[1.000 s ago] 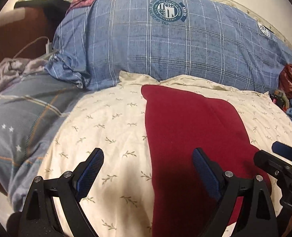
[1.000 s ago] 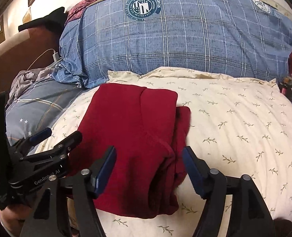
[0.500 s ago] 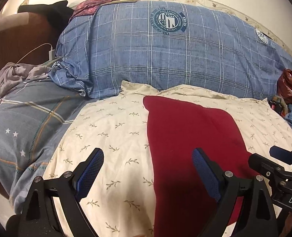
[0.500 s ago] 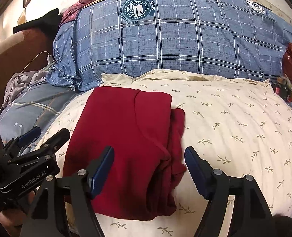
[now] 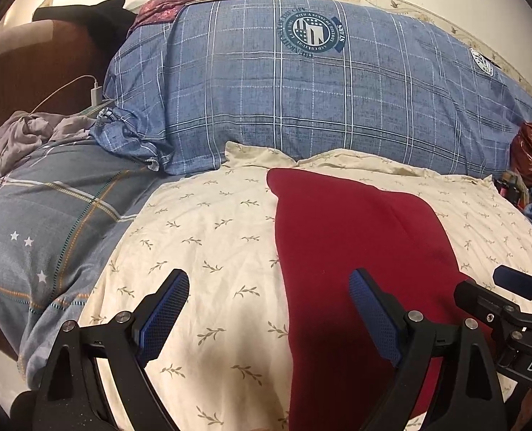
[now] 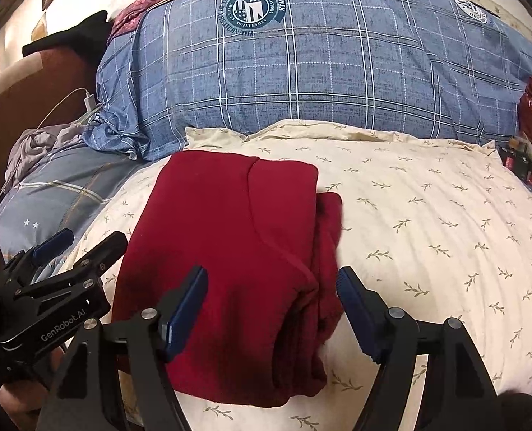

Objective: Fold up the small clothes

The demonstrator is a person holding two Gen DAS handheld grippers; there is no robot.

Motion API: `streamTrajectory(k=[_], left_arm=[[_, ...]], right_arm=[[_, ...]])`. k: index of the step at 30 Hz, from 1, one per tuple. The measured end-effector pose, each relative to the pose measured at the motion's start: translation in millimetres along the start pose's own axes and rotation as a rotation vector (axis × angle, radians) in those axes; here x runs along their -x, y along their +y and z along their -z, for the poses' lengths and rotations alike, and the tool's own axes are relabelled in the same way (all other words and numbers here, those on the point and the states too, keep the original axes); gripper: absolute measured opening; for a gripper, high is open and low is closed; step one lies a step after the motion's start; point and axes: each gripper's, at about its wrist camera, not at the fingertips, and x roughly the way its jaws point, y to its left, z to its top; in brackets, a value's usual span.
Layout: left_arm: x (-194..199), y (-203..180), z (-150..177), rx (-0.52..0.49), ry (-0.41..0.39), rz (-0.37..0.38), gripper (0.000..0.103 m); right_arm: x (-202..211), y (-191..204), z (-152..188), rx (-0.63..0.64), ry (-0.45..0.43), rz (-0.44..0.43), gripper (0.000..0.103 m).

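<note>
Hovering over a folded red garment (image 6: 230,251) on the bed, we hold both claws spread wide and empty.

Our left gripper (image 5: 266,309) hangs above the cream leaf-print pillow (image 5: 201,237), its right finger over the garment's left edge. Our right gripper (image 6: 271,305) is above the garment's near right corner, where the stacked layers bunch at the fold. The garment lies flat on the left half of the pillow, touching neither claw as far as we can see. Behind the pillow sits a blue plaid bolster (image 6: 301,72); a grey star-print quilt (image 5: 50,222) lies to the left.
</note>
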Motion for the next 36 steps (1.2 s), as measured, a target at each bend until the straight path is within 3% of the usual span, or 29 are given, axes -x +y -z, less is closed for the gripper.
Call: streamTrajectory(k=[36], left_arm=[[-2.9, -1.0, 0.9, -0.007, 0.008, -0.004, 0.091]], right_arm=[[-7.0, 7.9, 2.7, -0.004, 0.031, -0.006, 0.076]])
